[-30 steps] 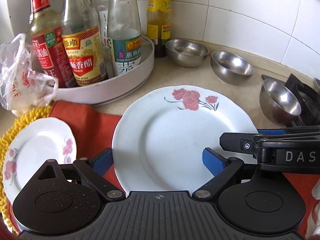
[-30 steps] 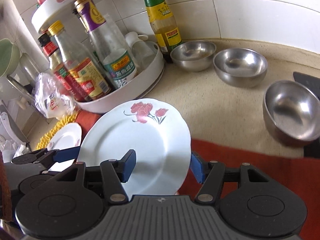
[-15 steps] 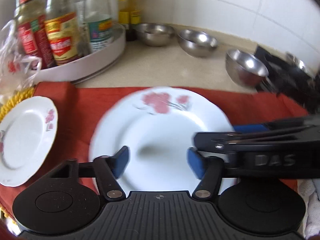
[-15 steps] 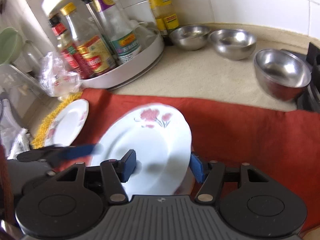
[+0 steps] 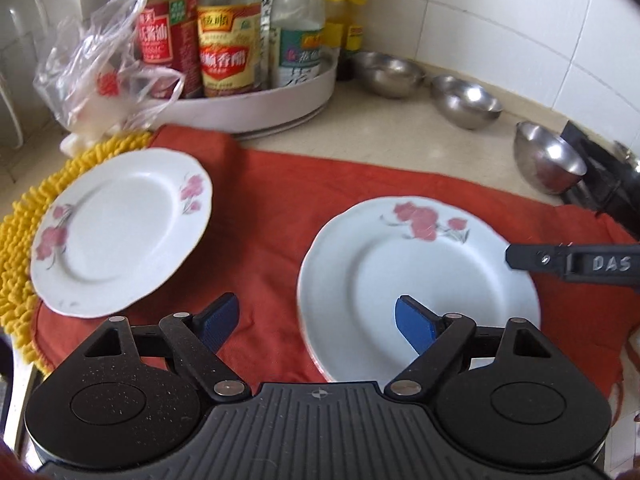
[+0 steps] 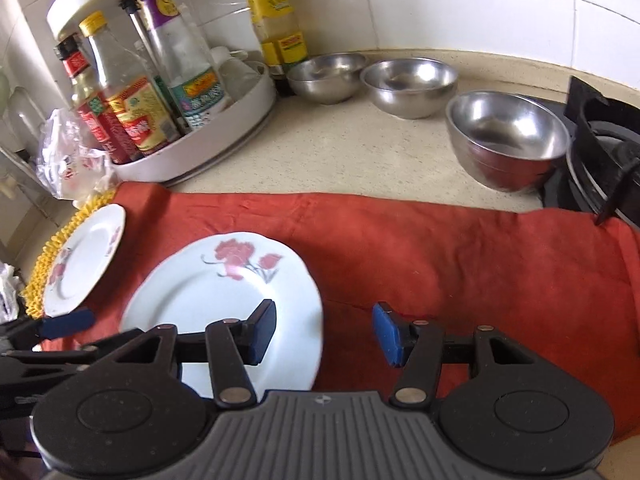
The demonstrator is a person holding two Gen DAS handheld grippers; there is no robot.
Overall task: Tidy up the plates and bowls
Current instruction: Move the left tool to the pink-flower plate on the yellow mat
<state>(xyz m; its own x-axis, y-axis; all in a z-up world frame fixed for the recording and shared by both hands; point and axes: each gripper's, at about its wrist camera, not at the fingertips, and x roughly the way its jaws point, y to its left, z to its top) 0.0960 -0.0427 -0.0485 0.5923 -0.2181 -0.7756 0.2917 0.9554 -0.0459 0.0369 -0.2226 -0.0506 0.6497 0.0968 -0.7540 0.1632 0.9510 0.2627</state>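
The left gripper (image 5: 316, 322) has its blue pads apart, the jaws having just been opening; its right pad hangs over the near left rim of the large white plate with a pink flower print (image 5: 416, 280), its left pad over the red cloth (image 5: 272, 208), and nothing is clamped. The right gripper (image 6: 324, 330) is released too, its jaws having just been narrowing a little: its left pad sits over the plate's near right part, its right pad over the cloth, and whether the left pad touches the plate I cannot tell. The large plate lies flat on the cloth. To its left, apart from it, a smaller white flowered plate (image 5: 120, 228) rests partly on a yellow shaggy mat (image 5: 24, 232). Farther off, on the beige counter (image 6: 360, 160), stand three steel bowls (image 6: 508, 140) in a row and a white round tray of sauce bottles (image 5: 256, 100), with a clear plastic bag (image 5: 104, 76) at its left.
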